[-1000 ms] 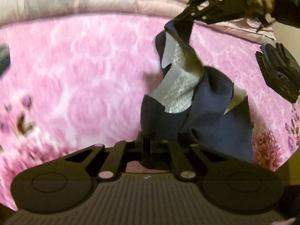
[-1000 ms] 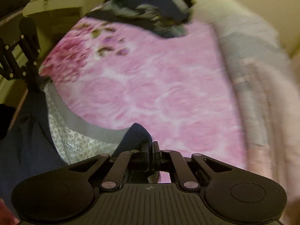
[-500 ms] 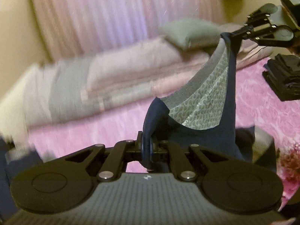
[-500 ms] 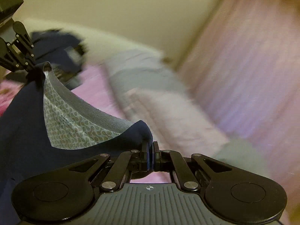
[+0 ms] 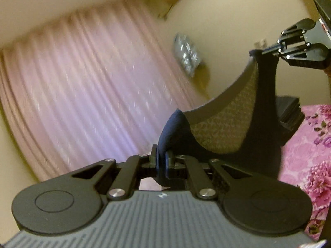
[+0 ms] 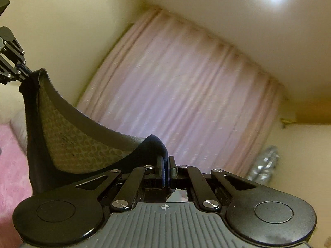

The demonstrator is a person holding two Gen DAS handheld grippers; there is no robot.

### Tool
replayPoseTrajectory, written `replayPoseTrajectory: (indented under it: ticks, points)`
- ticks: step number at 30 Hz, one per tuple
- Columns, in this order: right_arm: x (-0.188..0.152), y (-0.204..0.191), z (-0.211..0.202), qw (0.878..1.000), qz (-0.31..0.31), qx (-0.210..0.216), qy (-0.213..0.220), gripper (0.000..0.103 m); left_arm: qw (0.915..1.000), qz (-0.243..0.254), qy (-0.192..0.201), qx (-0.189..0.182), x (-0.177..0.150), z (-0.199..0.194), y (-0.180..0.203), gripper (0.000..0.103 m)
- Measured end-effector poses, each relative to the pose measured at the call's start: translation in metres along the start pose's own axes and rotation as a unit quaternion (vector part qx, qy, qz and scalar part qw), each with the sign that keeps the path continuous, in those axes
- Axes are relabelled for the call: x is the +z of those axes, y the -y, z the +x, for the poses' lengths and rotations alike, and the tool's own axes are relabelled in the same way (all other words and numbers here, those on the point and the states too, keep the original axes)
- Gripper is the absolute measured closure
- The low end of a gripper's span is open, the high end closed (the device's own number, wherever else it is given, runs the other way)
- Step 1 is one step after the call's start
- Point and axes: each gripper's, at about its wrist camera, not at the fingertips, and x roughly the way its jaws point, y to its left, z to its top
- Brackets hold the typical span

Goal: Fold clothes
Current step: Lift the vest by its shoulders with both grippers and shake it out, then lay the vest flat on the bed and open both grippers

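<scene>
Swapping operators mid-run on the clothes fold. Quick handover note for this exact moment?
Left gripper: shut on one top corner of the navy garment.
Right gripper: shut on the opposite top corner.
The garment hangs in the air, stretched between the two grippers, with its patterned lining and grey band facing out. Both cameras tilt up toward the pink curtain.
The pink floral bedspread lies below right, with a dark folded stack on it.
Done: garment picked up and spread open.
Left: lay it flat on the bedspread, fold it, likely add it to the stack.
</scene>
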Motion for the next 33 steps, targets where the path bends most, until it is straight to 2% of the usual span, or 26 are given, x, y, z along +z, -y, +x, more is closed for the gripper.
replayPoseTrajectory:
  ticks: [3, 8, 11, 14, 15, 17, 20, 23, 24, 26, 28, 29, 30, 33]
  points:
    - [0.027, 0.009, -0.035, 0.999, -0.005, -0.027, 0.017, 0.102, 0.999, 0.011, 0.042, 0.006, 0.031, -0.024, -0.01, 0.099]
    - [0.066, 0.042, -0.071, 0.997, 0.005, -0.06, 0.047, 0.102, 0.999, 0.003, 0.045, -0.005, 0.046, 0.012, -0.016, 0.099]
    - [0.069, 0.057, -0.048, 0.997, -0.009, -0.06, 0.041, 0.102, 0.999, -0.004, 0.044, -0.012, 0.054, 0.038, -0.018, 0.099]
    - [0.038, 0.074, 0.012, 0.999, -0.017, -0.038, 0.011, 0.102, 0.9988, -0.01, 0.043, -0.02, 0.061, 0.063, -0.021, 0.099]
    - [0.026, 0.078, 0.033, 0.999, -0.019, -0.03, 0.001, 0.102, 0.9993, -0.018, 0.027, -0.02, 0.051, 0.082, -0.018, 0.099]
    - [-0.011, 0.082, 0.093, 0.999, -0.02, -0.004, -0.026, 0.102, 0.9988, -0.04, -0.02, -0.019, 0.015, 0.134, -0.007, 0.099]
    - [-0.077, 0.083, 0.186, 0.997, -0.022, 0.038, -0.066, 0.102, 0.9929, -0.073, -0.092, -0.017, -0.039, 0.211, 0.011, 0.099]
    - [-0.157, 0.073, 0.283, 0.991, -0.017, 0.075, -0.108, 0.102, 0.9808, -0.106, -0.163, -0.015, -0.093, 0.288, 0.028, 0.097]
    - [-0.187, 0.065, 0.314, 0.988, -0.019, 0.088, -0.123, 0.101, 0.9754, -0.117, -0.186, -0.015, -0.111, 0.313, 0.033, 0.092]
    - [-0.248, 0.042, 0.369, 0.98, -0.026, 0.113, -0.163, 0.098, 0.9626, -0.138, -0.233, -0.013, -0.148, 0.365, 0.045, 0.088]
    - [-0.303, 0.019, 0.401, 0.97, -0.011, 0.126, -0.207, 0.036, 0.9471, -0.159, -0.279, -0.012, -0.184, 0.416, 0.056, 0.088]
    - [-0.327, 0.009, 0.41, 0.966, 0.001, 0.13, -0.224, 0.033, 0.9383, -0.169, -0.301, -0.011, -0.202, 0.442, 0.062, 0.088]
    - [-0.347, 0.001, 0.408, 0.961, 0.018, 0.141, -0.239, 0.033, 0.9303, -0.18, -0.319, -0.014, -0.219, 0.448, 0.069, 0.088]
    - [-0.4, -0.026, 0.384, 0.938, 0.061, 0.173, -0.295, 0.033, 0.9033, -0.205, -0.375, -0.035, -0.276, 0.413, 0.097, 0.088]
